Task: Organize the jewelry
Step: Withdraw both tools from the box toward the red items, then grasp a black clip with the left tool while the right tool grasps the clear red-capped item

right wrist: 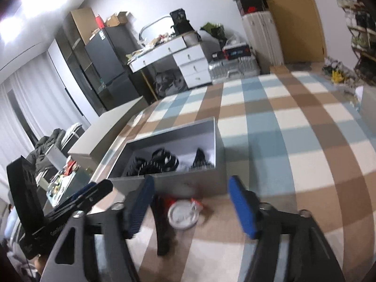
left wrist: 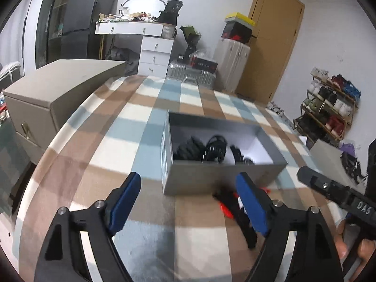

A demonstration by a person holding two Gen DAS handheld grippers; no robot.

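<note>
Blue-padded left hand-held gripper (left wrist: 188, 188) and right hand-held gripper (right wrist: 190, 188) gape wide, both empty

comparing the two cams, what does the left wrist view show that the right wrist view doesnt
Only the left wrist view: the shoe rack by the wall.

Only the right wrist view: a round white disc on the bed, near the box's front wall.

Both: the open grey box holding dark jewelry, the plaid bedcover, and open blue fingers.
</note>
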